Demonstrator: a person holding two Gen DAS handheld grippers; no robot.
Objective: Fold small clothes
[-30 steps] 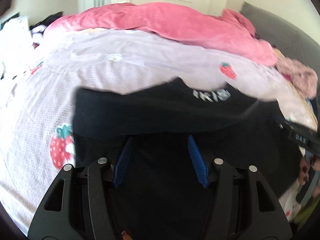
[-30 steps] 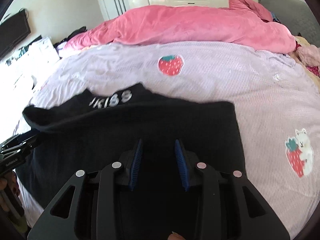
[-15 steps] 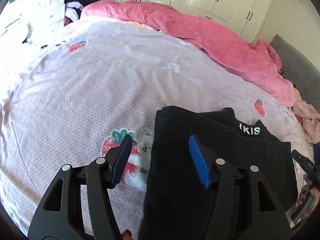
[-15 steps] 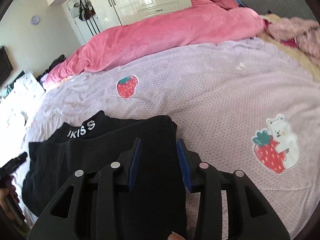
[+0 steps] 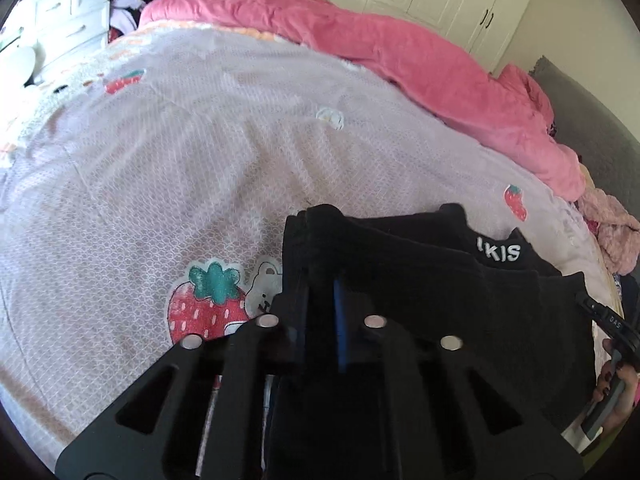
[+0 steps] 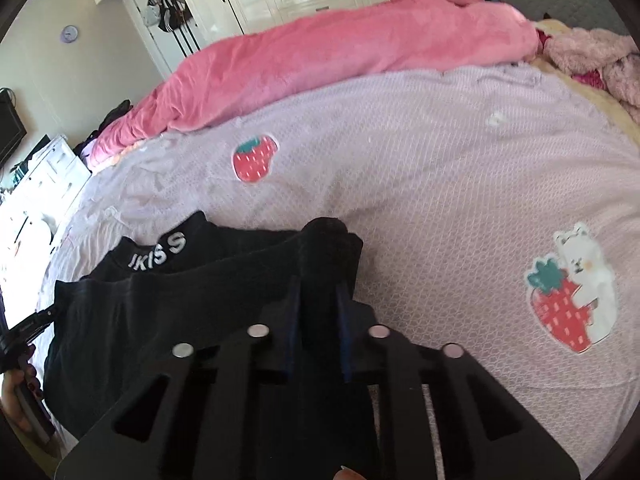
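While jaws pinch it, black garment (image 5: 420, 288) between

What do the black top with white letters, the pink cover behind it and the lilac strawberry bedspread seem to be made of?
Black top with white letters: probably a soft matte knit, limp, with a ribbed-looking collar. Pink cover: looks like fluffy fleece or plush, with a fuzzy, light-catching nap. Lilac strawberry bedspread: seemingly thin woven or quilted cotton, with a fine scale-like texture and flat printed or sewn-on strawberries.
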